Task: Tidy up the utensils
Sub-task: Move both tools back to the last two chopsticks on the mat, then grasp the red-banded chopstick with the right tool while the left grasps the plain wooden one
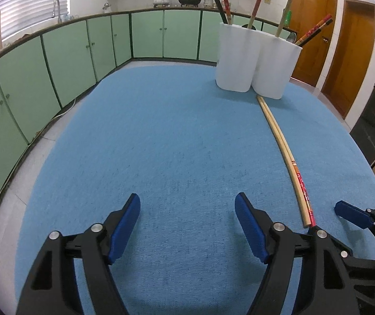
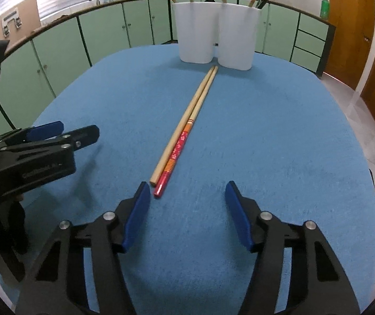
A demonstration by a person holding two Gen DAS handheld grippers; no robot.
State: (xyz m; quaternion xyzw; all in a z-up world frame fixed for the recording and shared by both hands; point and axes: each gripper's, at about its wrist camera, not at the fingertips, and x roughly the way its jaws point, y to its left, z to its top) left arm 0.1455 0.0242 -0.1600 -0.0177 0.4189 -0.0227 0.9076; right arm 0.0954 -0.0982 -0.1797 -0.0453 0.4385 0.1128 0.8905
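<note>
Your white holder (image 2: 216,36) at the far side of the blue table (image 2: 279,144) already carries several chopsticks; two chopsticks (image 2: 184,131) lie just before it, untouched. Your left gripper (image 1: 187,225) and right gripper (image 2: 187,210) both stand spread, empty.

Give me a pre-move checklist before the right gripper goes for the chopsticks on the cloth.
1. Right gripper open, nothing between its fingers: ok.
2. Left gripper open and holding nothing: ok.
3. Both chopsticks, the plain one and the red-patterned one, lie flat side by side on the blue cloth: ok.
4. Their near ends centred between the right fingers: not ok, they sit close to the left-hand finger.
5. Left gripper out of the chopsticks' line: ok, off to the side.
6. Free room in the white holder, which already holds several chopsticks: cannot tell.
</note>
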